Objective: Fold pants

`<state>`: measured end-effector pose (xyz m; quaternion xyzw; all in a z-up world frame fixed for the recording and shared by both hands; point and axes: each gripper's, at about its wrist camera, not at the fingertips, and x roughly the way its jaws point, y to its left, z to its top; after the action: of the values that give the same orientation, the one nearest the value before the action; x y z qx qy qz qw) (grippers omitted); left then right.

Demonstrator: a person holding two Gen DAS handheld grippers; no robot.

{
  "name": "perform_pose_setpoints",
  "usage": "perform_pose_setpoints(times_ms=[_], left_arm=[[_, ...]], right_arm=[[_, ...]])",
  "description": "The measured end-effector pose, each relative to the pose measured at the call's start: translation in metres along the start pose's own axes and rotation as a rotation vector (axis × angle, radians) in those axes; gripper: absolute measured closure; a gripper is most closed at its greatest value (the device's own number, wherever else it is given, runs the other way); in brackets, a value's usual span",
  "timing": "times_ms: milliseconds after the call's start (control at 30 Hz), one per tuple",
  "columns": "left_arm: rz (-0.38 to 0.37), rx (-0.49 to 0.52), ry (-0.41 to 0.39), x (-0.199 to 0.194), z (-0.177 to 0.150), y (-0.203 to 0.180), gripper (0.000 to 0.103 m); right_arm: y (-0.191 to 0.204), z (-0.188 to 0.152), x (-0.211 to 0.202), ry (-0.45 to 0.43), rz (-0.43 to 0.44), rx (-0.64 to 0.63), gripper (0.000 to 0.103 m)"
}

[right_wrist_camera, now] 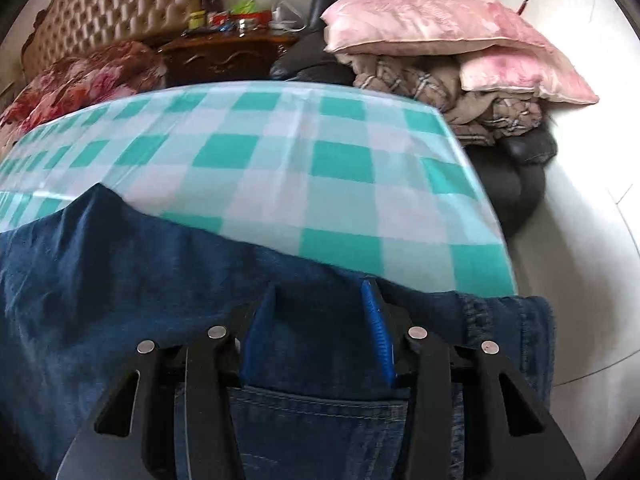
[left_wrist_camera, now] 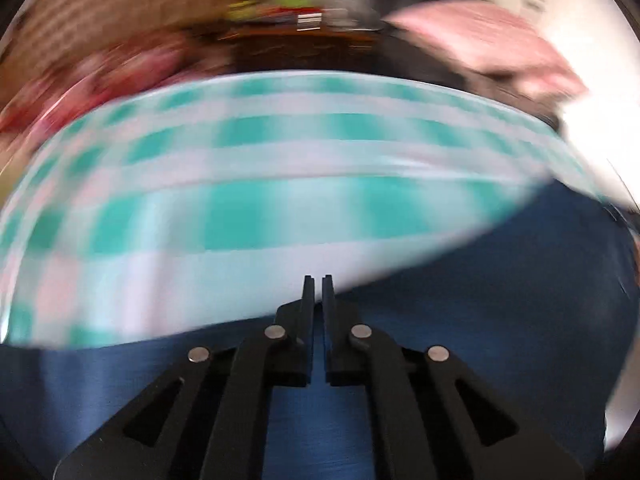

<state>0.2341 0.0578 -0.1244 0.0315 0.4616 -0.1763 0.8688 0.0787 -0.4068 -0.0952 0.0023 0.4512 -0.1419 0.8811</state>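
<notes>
Dark blue denim pants (right_wrist_camera: 132, 264) lie on a table with a green-and-white checked cloth (right_wrist_camera: 304, 160). In the right wrist view my right gripper (right_wrist_camera: 320, 292) is open, its blue-padded fingers (right_wrist_camera: 376, 328) spread over the pants near a back pocket (right_wrist_camera: 316, 424) and the waistband at the table's right edge. In the left wrist view, which is motion-blurred, my left gripper (left_wrist_camera: 318, 280) is shut, its black fingers nearly touching with nothing seen between them, above the pants (left_wrist_camera: 460, 300) at their edge with the cloth (left_wrist_camera: 256, 200).
Behind the table stand a dark wooden nightstand (right_wrist_camera: 228, 56) with small items, a tufted headboard (right_wrist_camera: 120, 4), a red floral blanket (right_wrist_camera: 76, 80), and pink pillows (right_wrist_camera: 420, 20) on a pile of bedding over a dark chair. White floor (right_wrist_camera: 580, 240) lies right of the table.
</notes>
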Motion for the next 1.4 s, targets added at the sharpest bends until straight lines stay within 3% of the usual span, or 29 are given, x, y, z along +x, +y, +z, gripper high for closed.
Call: perform_pose_setpoints(times_ms=[67,133,200,233,300,367,433,467,533,633,733,833,933,1033,1133,1233,1300,1400], left_arm=[[-0.040,-0.046,-0.039,-0.016,0.001,0.017,0.098],[-0.103,-0.027,-0.061,-0.033,-0.008,0.013,0.081],[-0.081,0.018,-0.033,-0.033,-0.020,0.010,0.069],[-0.059,0.038,-0.015,-0.028,-0.024,0.009,0.069],[0.002,0.062,-0.021,-0.025,-0.034,0.017,0.071],[0.063,0.007,-0.035,-0.031,-0.038,0.044,0.071],[0.276,-0.034,-0.043,-0.037,-0.039,0.069,0.058],[0.320,-0.081,-0.044,-0.040,-0.038,0.083,0.060],[0.256,-0.186,-0.033,-0.054,-0.041,0.099,0.060],[0.181,-0.088,-0.063,-0.067,-0.049,0.071,0.059],[0.116,-0.061,-0.013,-0.054,-0.066,0.059,0.059],[0.125,-0.050,-0.047,-0.055,-0.079,0.069,0.055],[0.225,-0.100,-0.054,-0.064,-0.090,0.100,0.043],[0.400,-0.106,-0.044,-0.072,-0.100,0.135,0.043],[0.511,-0.130,-0.081,-0.097,-0.109,0.150,0.047],[0.429,-0.080,-0.159,-0.123,-0.122,0.130,0.045],[0.341,0.006,-0.192,-0.132,-0.130,0.098,0.045],[0.256,0.064,-0.204,-0.134,-0.137,0.057,0.045]], right_arm=[[0.001,-0.001,-0.008,-0.016,-0.047,0.022,0.061],[0.009,-0.001,-0.018,-0.057,-0.057,0.005,0.060],[0.011,-0.003,-0.016,-0.044,-0.100,-0.004,0.060],[0.008,-0.005,-0.009,-0.019,-0.123,0.008,0.060],[0.002,-0.008,-0.003,-0.007,-0.111,0.027,0.059],[0.004,-0.009,-0.003,-0.014,-0.128,0.006,0.057],[0.007,-0.008,-0.003,-0.011,-0.158,0.000,0.055],[0.007,-0.008,-0.004,-0.008,-0.166,0.007,0.055],[0.013,-0.008,-0.014,-0.025,-0.184,0.016,0.054],[0.036,-0.009,-0.041,-0.068,-0.154,0.014,0.050],[0.074,-0.012,-0.067,-0.098,-0.073,0.001,0.045],[0.131,-0.014,-0.090,-0.121,0.017,-0.043,0.043],[0.175,-0.015,-0.101,-0.128,0.075,-0.072,0.042],[0.217,-0.018,-0.107,-0.117,0.128,-0.095,0.042],[0.258,-0.023,-0.105,-0.095,0.173,-0.127,0.042],[0.292,-0.030,-0.094,-0.066,0.198,-0.152,0.042],[0.311,-0.034,-0.082,-0.037,0.202,-0.163,0.042],[0.328,-0.039,-0.067,-0.012,0.182,-0.182,0.042]])
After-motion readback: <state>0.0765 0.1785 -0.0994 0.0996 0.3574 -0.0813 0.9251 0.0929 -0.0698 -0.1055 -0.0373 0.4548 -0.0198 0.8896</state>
